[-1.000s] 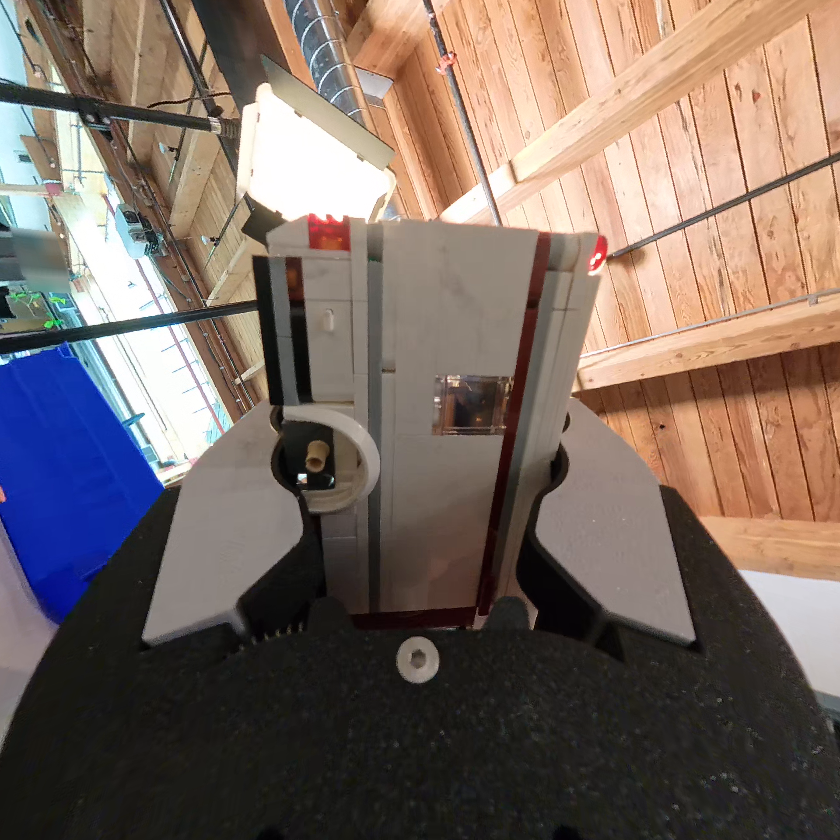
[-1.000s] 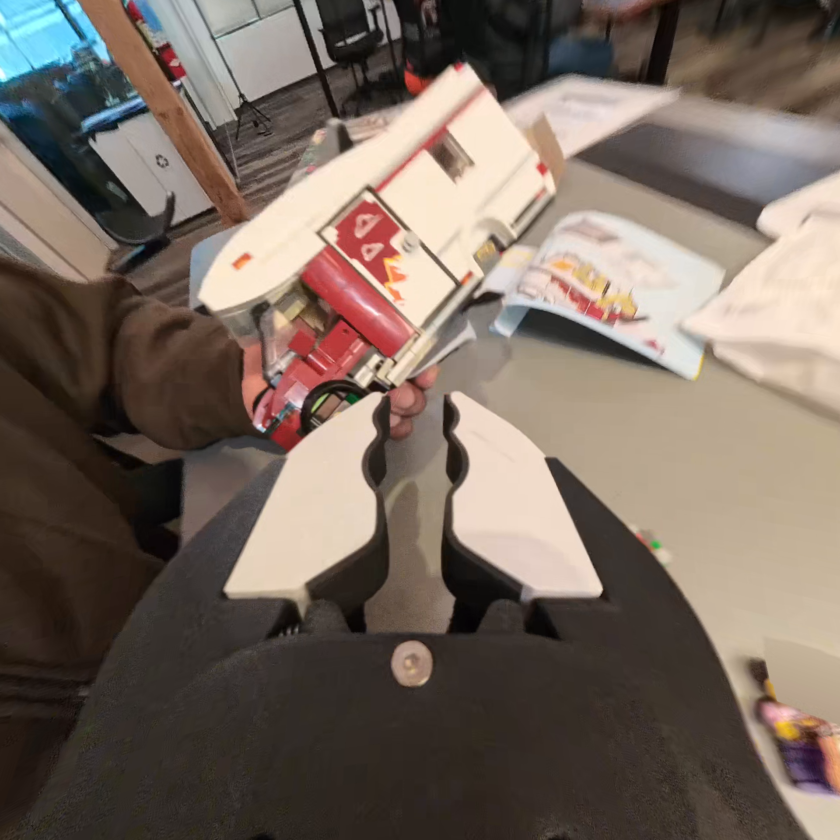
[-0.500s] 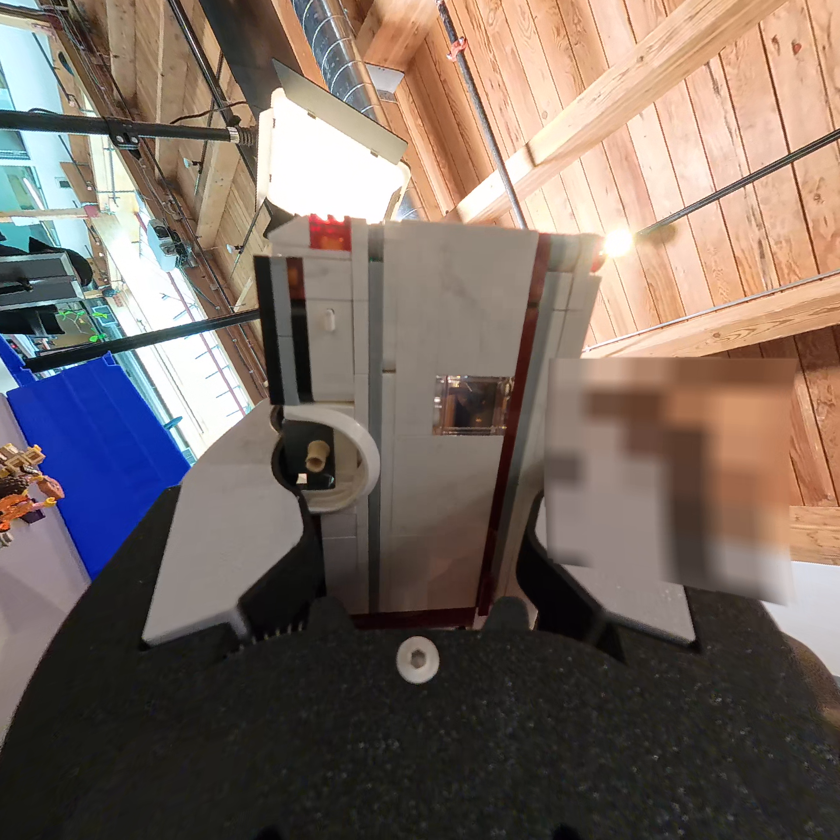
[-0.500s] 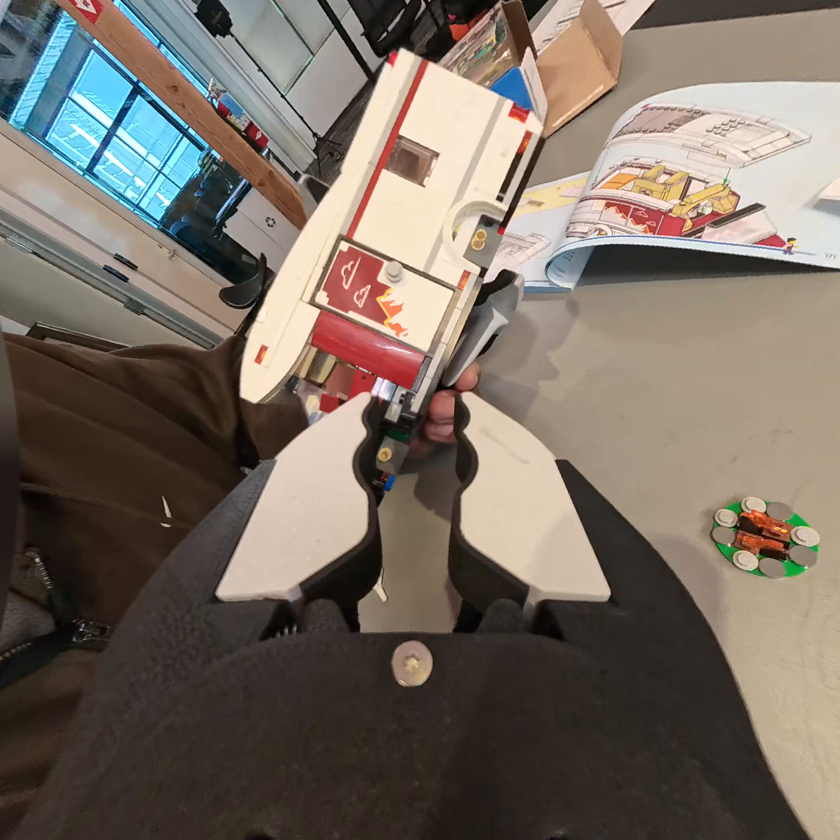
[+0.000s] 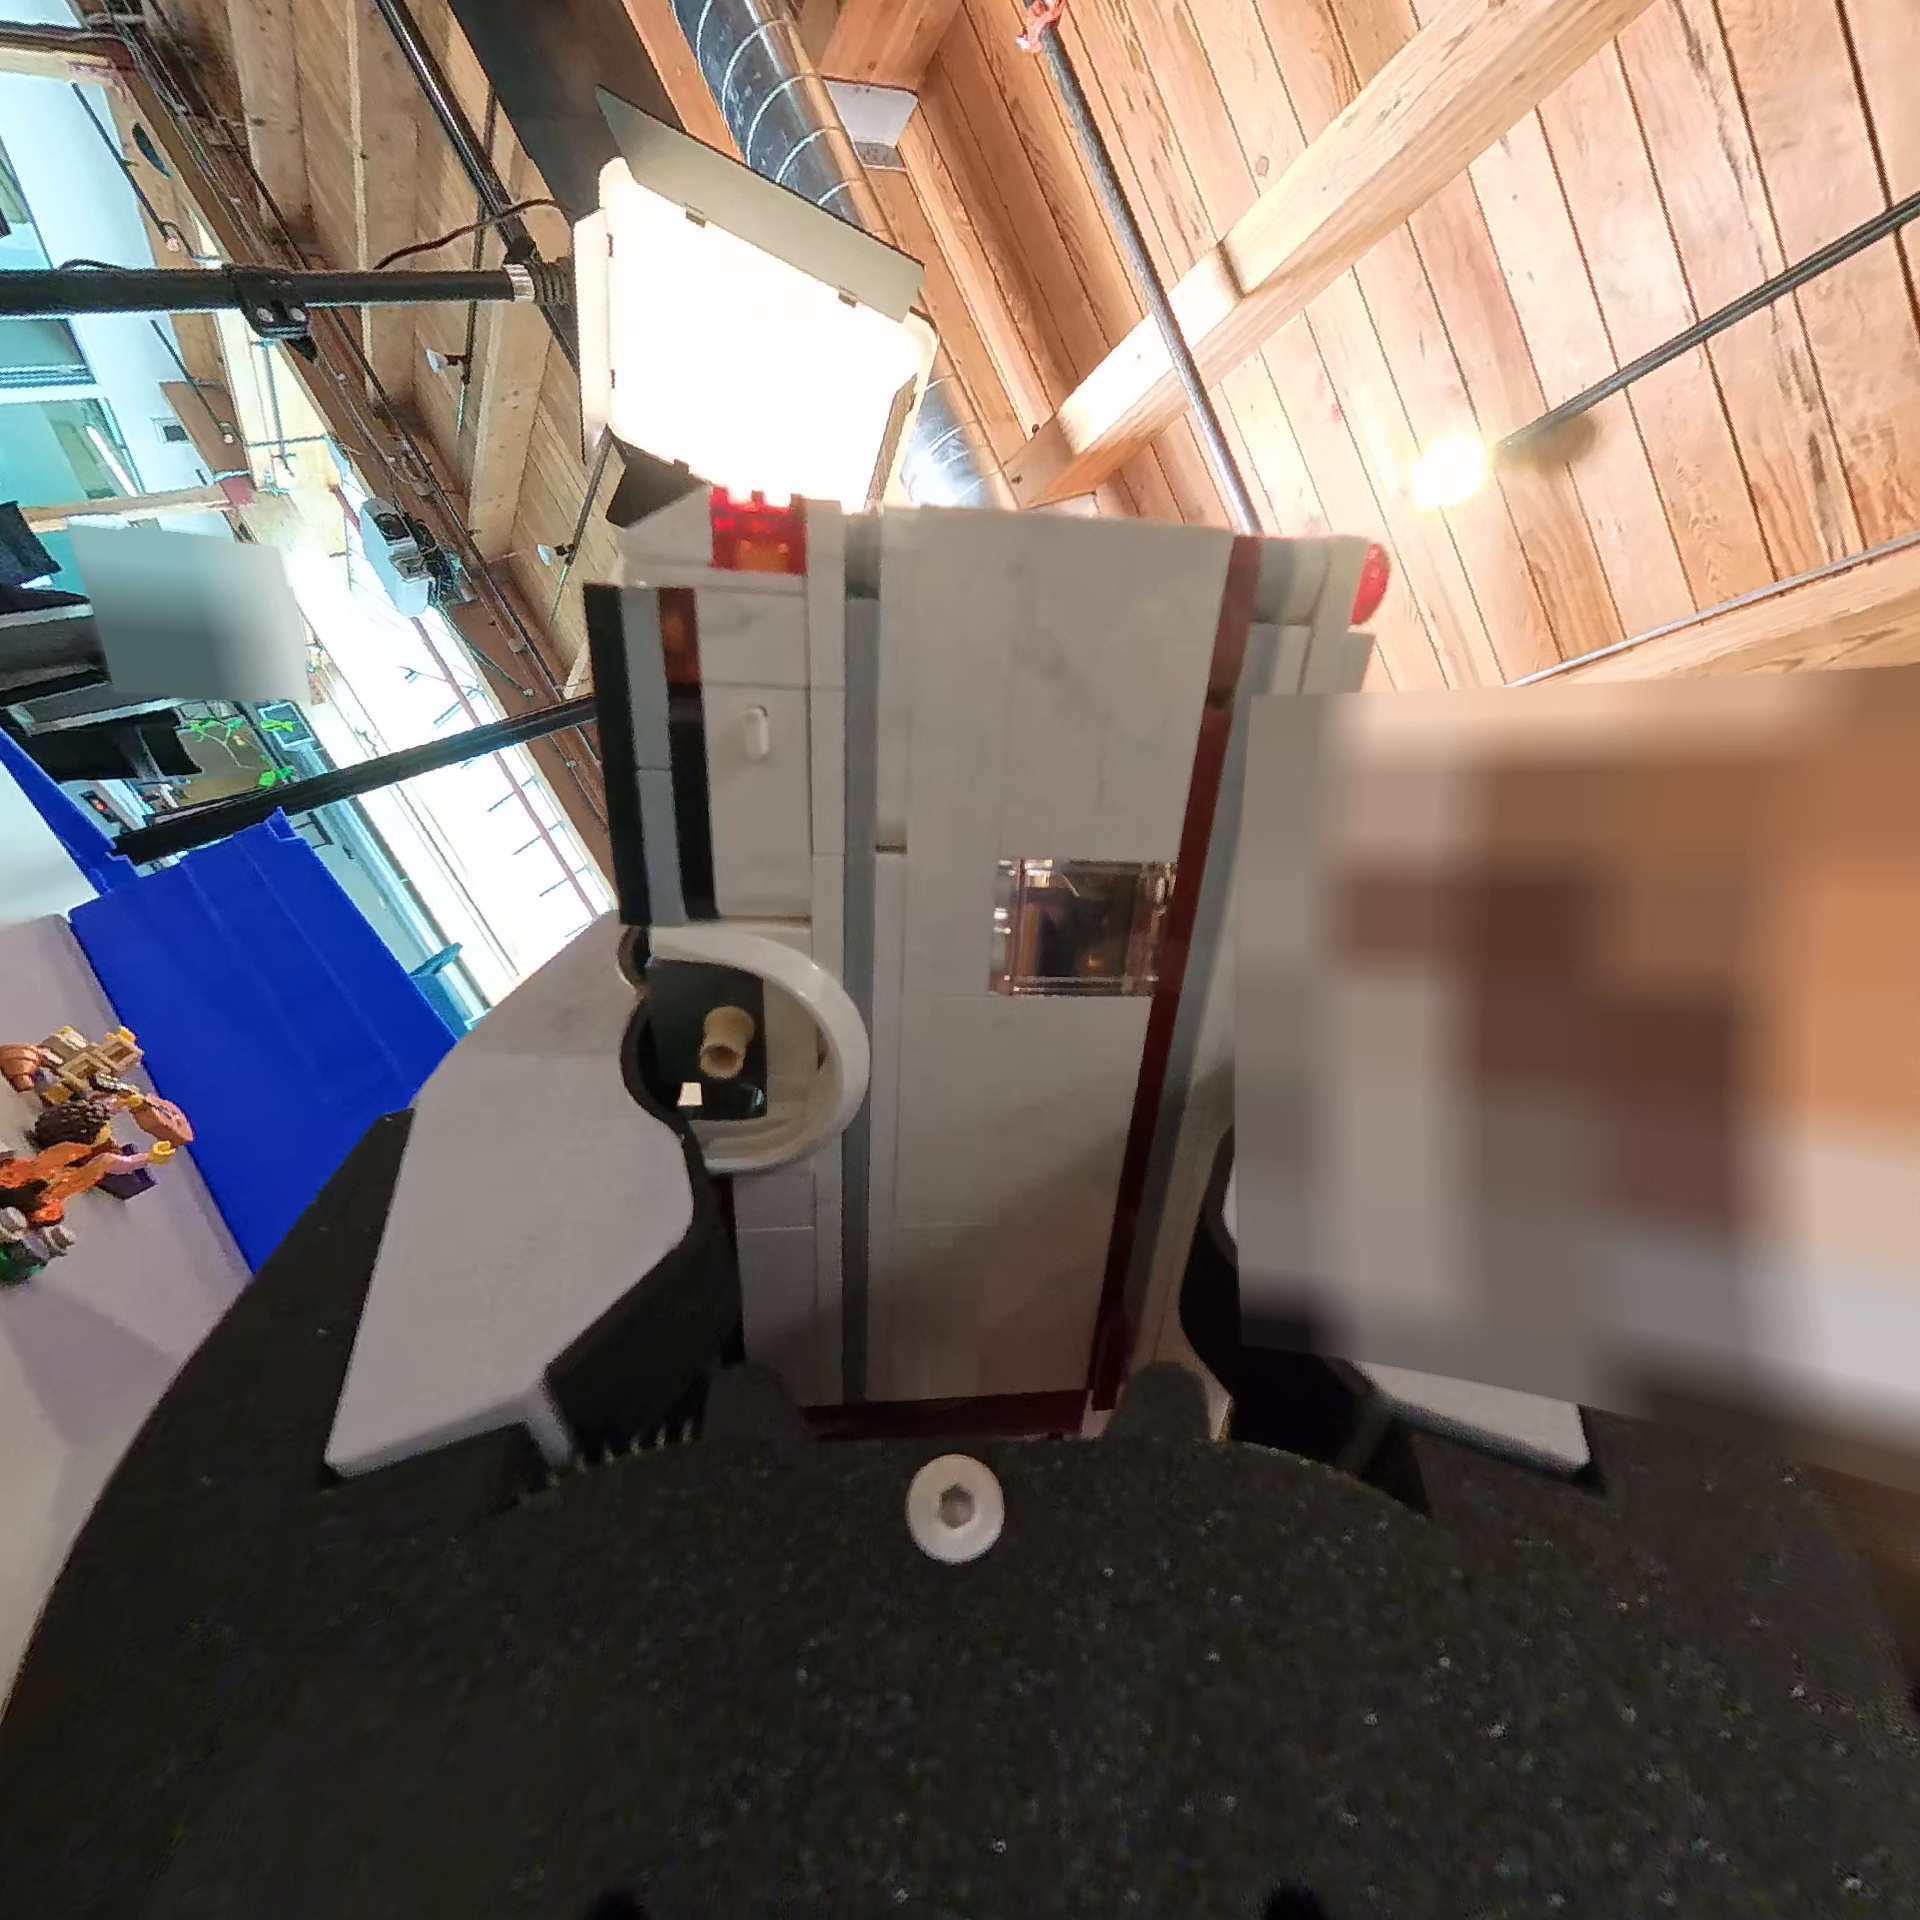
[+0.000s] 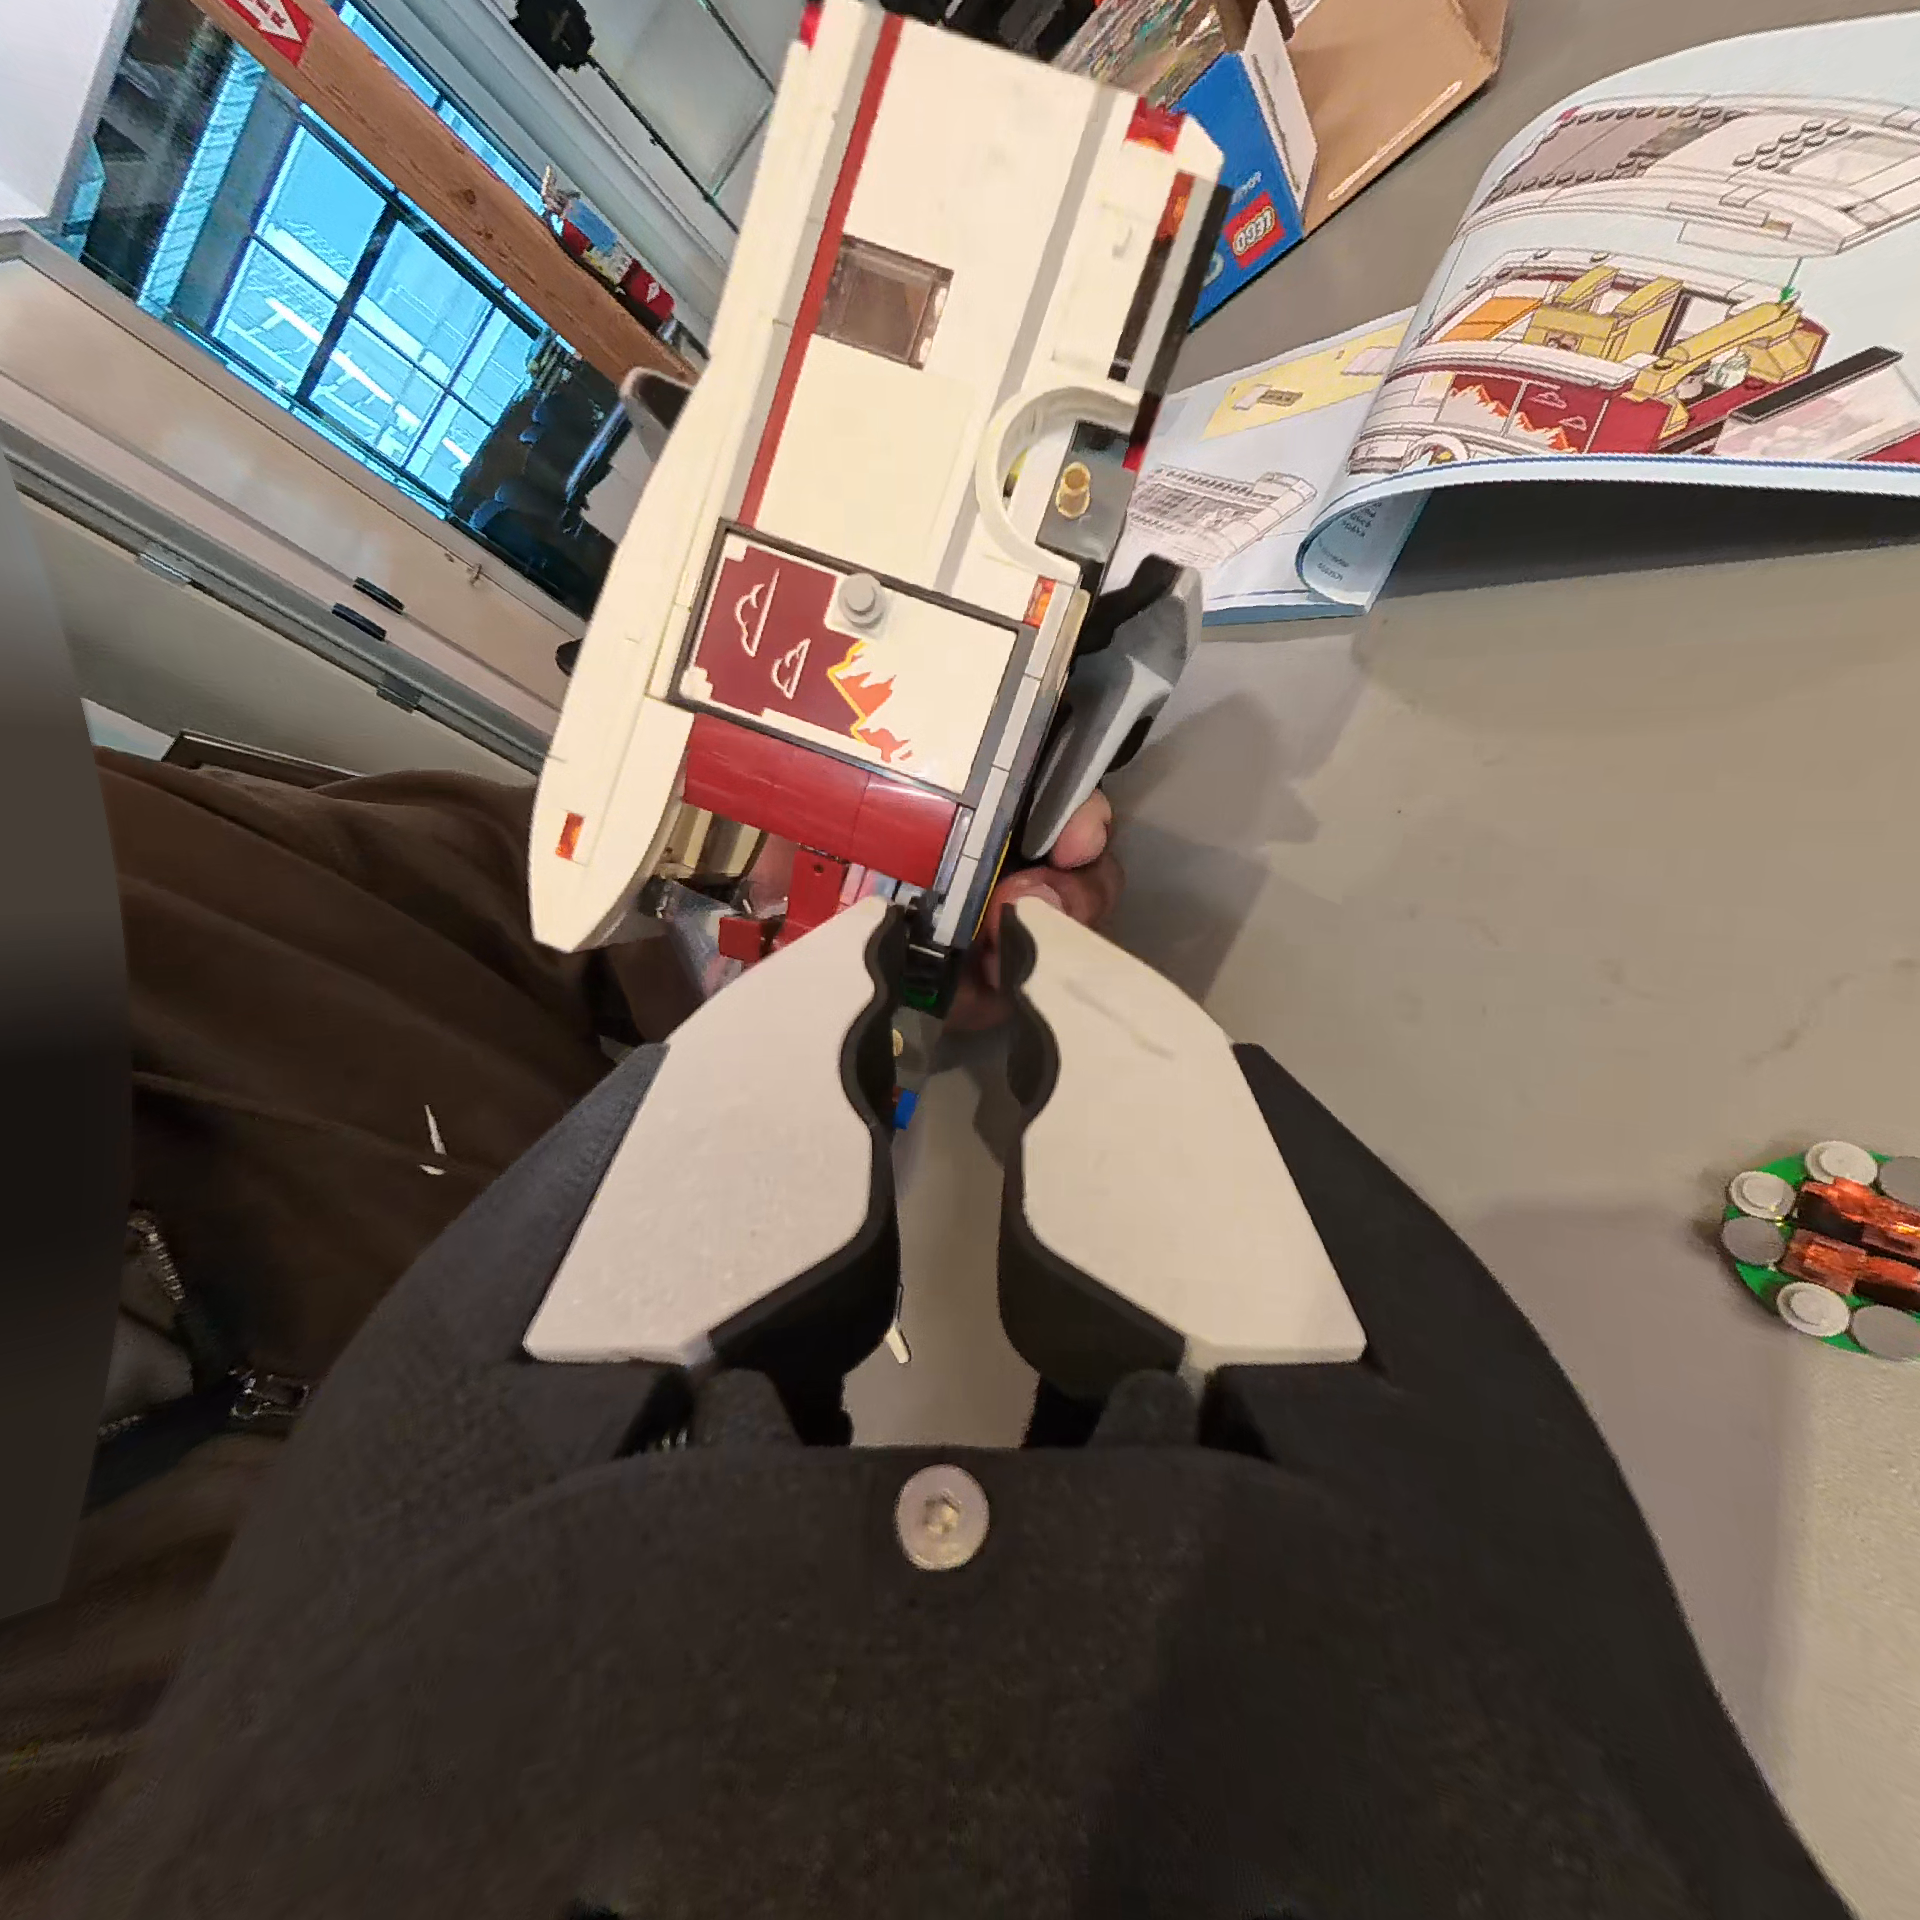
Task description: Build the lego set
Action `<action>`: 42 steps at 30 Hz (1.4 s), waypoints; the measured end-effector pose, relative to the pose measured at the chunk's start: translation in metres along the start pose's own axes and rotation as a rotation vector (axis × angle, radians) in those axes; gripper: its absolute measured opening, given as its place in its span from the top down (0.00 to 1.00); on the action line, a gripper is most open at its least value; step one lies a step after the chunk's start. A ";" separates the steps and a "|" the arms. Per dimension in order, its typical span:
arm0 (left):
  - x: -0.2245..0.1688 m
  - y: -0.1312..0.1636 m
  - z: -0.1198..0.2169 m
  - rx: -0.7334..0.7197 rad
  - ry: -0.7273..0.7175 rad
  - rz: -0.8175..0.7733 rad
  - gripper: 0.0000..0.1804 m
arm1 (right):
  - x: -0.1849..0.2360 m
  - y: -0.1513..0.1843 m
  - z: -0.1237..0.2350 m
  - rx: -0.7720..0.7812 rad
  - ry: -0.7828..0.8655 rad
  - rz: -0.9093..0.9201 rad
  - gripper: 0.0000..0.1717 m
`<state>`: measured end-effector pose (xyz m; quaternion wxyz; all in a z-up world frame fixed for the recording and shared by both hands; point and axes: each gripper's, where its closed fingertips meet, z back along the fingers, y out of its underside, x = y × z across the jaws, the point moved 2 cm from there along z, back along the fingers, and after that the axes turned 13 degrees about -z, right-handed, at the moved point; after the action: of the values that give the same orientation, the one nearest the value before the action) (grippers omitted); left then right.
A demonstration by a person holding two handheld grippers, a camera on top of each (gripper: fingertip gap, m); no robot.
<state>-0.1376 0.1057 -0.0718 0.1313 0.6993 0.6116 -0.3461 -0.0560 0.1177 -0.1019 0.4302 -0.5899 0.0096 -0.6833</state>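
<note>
My left gripper [image 5: 935,956] is shut on a white and dark-red brick-built camper van [image 5: 1018,727] and holds it up toward the wooden ceiling. Its right finger is hidden by a mosaic patch. In the right wrist view the van [image 6: 914,416] stands tilted above the grey table [image 6: 1558,831], with the left gripper's finger [image 6: 1127,686] pressed on its underside and a hand [image 6: 1081,842] below it. My right gripper [image 6: 948,925] has narrow jaws around the van's lower front edge. The left pad touches the edge. A slit shows at the right pad.
An open instruction booklet [image 6: 1558,343] lies at the back right, with a cardboard box [image 6: 1382,94] and a blue box [image 6: 1247,229] behind it. A green round plate with orange pieces [image 6: 1829,1257] is at the right. A brown sleeve [image 6: 312,987] fills the left. A blue bin [image 5: 239,1008] shows in the left wrist view. About 8 cm separates my left fingertips from my right.
My right gripper moved in to the van's lower front edge; its jaws widened a little, then narrowed around it. The van stays in the left grasp, turned more upright.
</note>
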 end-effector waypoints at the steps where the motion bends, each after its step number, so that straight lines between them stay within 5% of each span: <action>1: -0.001 0.000 0.000 0.006 -0.001 -0.011 0.40 | 0.000 0.000 0.000 0.001 -0.003 0.000 0.91; 22: -0.007 0.003 -0.003 0.042 0.034 -0.033 0.40 | 0.004 0.004 -0.001 0.007 -0.024 0.134 0.94; 32: -0.001 0.001 -0.003 0.038 0.003 -0.015 0.40 | 0.000 0.002 0.000 -0.021 -0.054 0.105 0.93; 35: 0.001 -0.001 -0.001 0.037 -0.023 -0.027 0.40 | 0.000 0.002 0.001 -0.022 -0.056 0.101 0.85; 42: 0.004 0.001 -0.001 0.049 -0.041 -0.024 0.40 | -0.007 0.003 -0.003 -0.024 -0.040 0.064 0.89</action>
<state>-0.1366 0.1092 -0.0739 0.1223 0.6876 0.6085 -0.3768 -0.0571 0.1183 -0.1097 0.4447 -0.6078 0.0279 -0.6573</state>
